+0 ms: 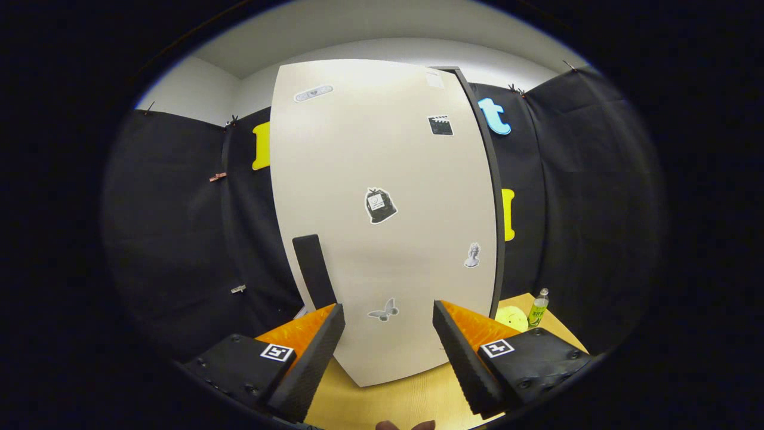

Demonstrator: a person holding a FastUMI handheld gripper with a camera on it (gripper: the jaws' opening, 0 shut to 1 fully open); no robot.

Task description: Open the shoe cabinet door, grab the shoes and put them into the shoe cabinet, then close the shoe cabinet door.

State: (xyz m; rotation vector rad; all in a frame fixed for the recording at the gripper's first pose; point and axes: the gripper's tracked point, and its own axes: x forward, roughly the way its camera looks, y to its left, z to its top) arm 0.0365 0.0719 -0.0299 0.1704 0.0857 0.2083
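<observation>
Gripper (388,334) spread wide, holding nothing. Shoe cabinet door (382,197) dead ahead at 12 o'clock, looks closed; dark handle (313,269) at 11, just past the left finger. Could easily slip off that slim handle if approached crooked.

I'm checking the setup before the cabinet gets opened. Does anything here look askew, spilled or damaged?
Nothing stands out. The shoe cabinet door looks shut and undamaged, its dark handle beyond the open gripper. The bottle stands upright on the table, with no spill.
</observation>
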